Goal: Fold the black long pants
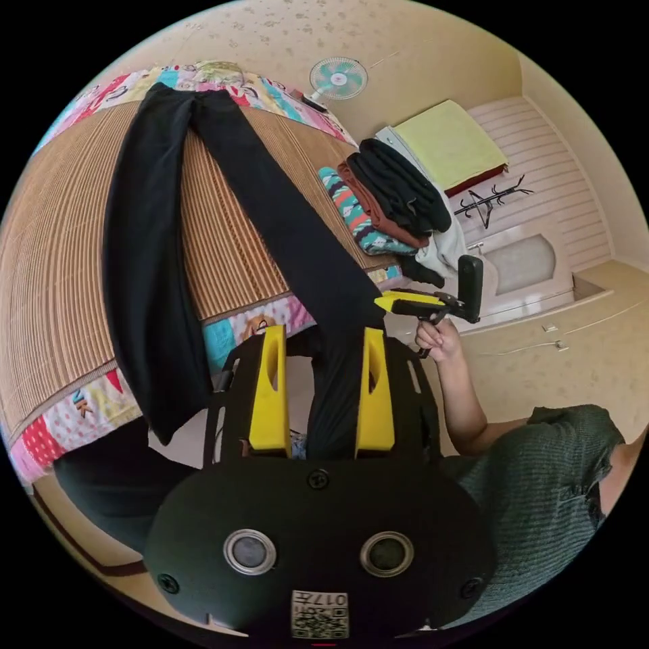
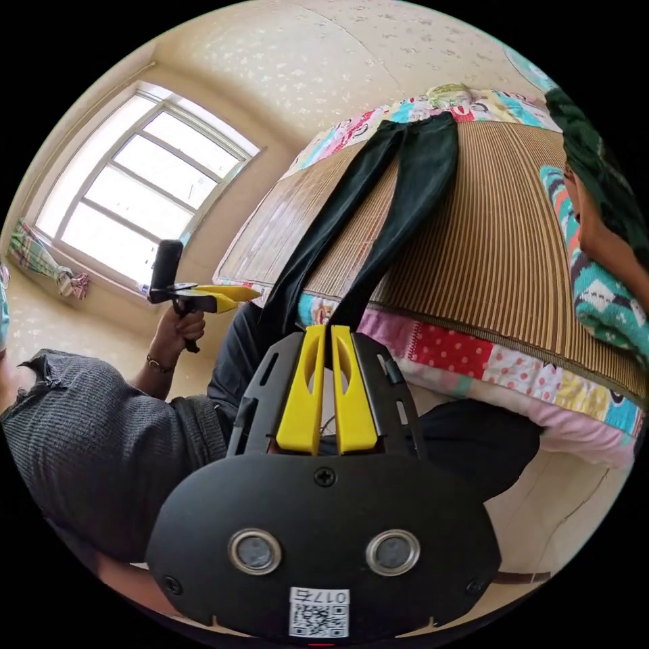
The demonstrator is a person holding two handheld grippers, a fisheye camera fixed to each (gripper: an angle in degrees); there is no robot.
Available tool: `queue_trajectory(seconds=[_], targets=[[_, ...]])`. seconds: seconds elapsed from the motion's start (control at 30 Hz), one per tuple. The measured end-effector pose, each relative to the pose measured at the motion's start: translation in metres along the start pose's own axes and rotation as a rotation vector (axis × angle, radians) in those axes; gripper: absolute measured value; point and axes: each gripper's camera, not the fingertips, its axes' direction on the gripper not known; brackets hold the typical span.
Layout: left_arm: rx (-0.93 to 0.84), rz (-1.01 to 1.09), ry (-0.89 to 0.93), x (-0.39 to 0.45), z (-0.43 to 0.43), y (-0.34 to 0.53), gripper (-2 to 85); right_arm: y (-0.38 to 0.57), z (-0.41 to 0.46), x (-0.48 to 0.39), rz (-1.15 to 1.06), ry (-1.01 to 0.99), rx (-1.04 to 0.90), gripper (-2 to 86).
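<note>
Black long pants [image 1: 223,176] lie flat along a bed [image 1: 61,270] covered by a striped bamboo mat, waistband at the far end, both leg ends hanging over the near edge. The left tongs [image 1: 318,338] are spread wide — one leg hangs between the jaws. The right tongs [image 2: 324,338] are pressed together on the other leg's end. Folded clothes [image 1: 385,196] sit stacked beside the pants.
</note>
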Motion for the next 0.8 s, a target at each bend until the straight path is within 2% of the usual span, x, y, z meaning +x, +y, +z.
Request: queue_trajectory(seconds=[0.1, 0.2, 0.27, 0.4, 0.5, 0.57, 0.67, 0.77, 0.8], targets=[[-0.045, 0.076, -0.027, 0.028, 0.023, -0.05, 16.1, -0.006, 0.014, -0.029, -0.063, 0.017, -0.014, 1.5], [-0.145, 0.131, -0.244, 0.048, 0.06, -0.089, 15.5, -0.008, 0.032, -0.051, -0.145, 0.042, -0.048, 1.5], [-0.228, 0.2, -0.41, 0.055, 0.096, -0.104, 11.0, -0.009, 0.04, -0.058, -0.174, 0.042, -0.059, 1.6], [-0.27, 0.235, -0.451, 0.047, 0.115, -0.103, 4.7, -0.013, 0.048, -0.056, -0.197, 0.001, -0.106, 2.1], [-0.2, 0.186, -0.35, 0.024, 0.096, -0.096, 0.3, -0.021, 0.044, -0.047, -0.262, 0.002, -0.181, 2.6], [-0.107, 0.095, -0.162, -0.011, 0.071, -0.088, -0.5, -0.033, 0.034, -0.034, -0.286, 0.003, -0.187, 3.0], [-0.002, -0.031, 0.073, -0.062, 0.046, -0.075, -0.8, -0.076, 0.017, 0.013, -0.173, 0.066, -0.105, 5.2], [0.055, -0.118, 0.204, -0.101, 0.033, -0.063, -0.9, -0.144, 0.018, 0.081, 0.0, 0.055, -0.022, 10.2], [0.059, -0.122, 0.216, -0.106, 0.033, -0.063, -0.9, -0.174, 0.022, 0.107, 0.011, -0.011, 0.037, 12.2]])
